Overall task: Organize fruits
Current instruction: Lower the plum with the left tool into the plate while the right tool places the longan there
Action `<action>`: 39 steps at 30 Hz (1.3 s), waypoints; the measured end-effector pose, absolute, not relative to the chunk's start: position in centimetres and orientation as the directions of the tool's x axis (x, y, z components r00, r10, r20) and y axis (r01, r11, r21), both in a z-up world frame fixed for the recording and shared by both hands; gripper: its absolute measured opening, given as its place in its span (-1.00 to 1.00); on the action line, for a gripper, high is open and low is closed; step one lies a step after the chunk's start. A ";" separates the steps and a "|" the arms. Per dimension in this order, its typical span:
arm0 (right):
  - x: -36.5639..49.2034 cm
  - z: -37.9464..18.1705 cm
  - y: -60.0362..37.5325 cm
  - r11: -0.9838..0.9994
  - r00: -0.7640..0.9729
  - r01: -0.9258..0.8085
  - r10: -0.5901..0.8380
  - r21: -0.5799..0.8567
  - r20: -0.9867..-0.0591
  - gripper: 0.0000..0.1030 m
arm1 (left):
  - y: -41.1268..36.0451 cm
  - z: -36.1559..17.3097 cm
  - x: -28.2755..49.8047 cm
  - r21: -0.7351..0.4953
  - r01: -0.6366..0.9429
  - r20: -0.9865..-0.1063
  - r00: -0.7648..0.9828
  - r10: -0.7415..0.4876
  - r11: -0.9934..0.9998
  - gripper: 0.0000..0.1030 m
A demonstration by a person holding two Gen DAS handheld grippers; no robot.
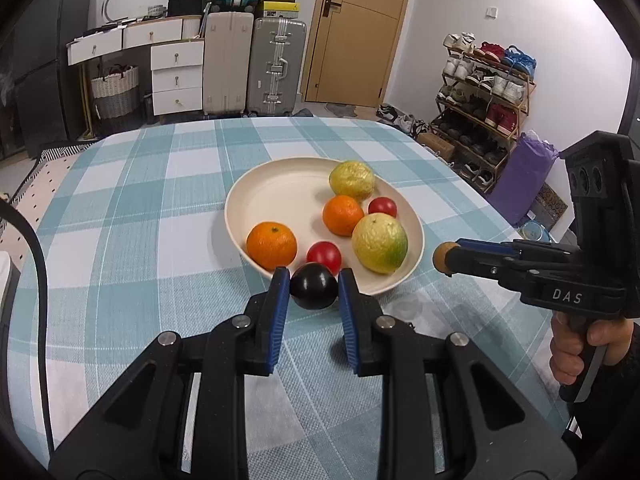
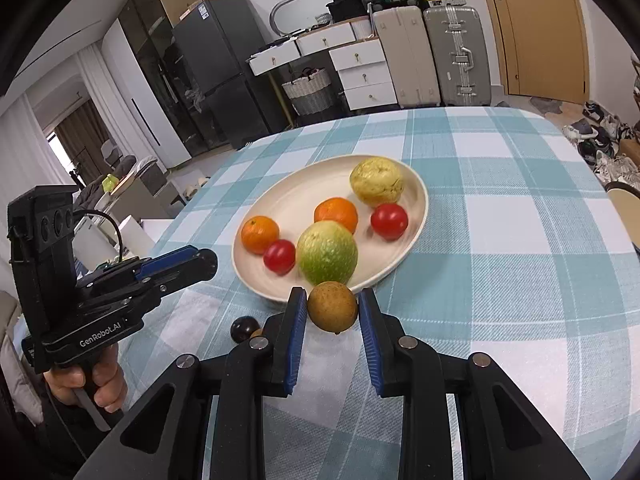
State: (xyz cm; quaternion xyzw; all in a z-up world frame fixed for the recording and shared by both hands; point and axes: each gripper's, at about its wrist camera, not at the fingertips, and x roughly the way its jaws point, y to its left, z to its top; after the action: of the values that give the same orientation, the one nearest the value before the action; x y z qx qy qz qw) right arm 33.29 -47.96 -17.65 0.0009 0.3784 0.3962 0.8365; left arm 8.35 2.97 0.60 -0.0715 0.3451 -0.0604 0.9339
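Observation:
A cream plate (image 1: 276, 196) (image 2: 304, 196) on the checked tablecloth holds two oranges (image 1: 271, 245), two yellow-green guavas (image 1: 379, 243), and two red tomatoes (image 1: 324, 256). My left gripper (image 1: 314, 286) is shut on a dark plum (image 1: 313, 286), held just above the plate's near rim. My right gripper (image 2: 332, 308) is shut on a small brown fruit (image 2: 332, 307) (image 1: 445, 256), held above the cloth beside the plate's near edge. In the right wrist view another dark plum (image 2: 244, 329) lies on the cloth near the left gripper (image 2: 200, 264).
The checked table (image 1: 160, 240) extends around the plate. Beyond it stand suitcases (image 1: 276, 66), white drawers (image 1: 176, 76), a shoe rack (image 1: 480, 92) and a door (image 1: 360, 28). A black cable (image 1: 36, 248) runs at the left edge.

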 end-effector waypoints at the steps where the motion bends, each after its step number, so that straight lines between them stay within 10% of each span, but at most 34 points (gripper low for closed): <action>1: 33.5 -17.6 -48.0 0.688 0.403 -0.660 0.663 0.301 -0.631 -0.47 | 2.9 0.8 8.5 -0.172 0.063 -0.632 0.758 -0.160 0.983 -0.57; 39: 38.9 -18.2 -45.7 0.728 0.455 -0.614 0.641 0.303 -0.618 -0.47 | 2.4 -1.7 18.1 -0.156 0.035 -0.669 0.731 -0.132 0.987 -0.57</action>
State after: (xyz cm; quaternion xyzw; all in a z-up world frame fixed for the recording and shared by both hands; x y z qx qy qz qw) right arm 38.86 -45.74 -18.15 0.0181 0.3700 0.3680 0.8528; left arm 18.09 2.38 -1.73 -0.0665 0.3638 -0.0449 0.9280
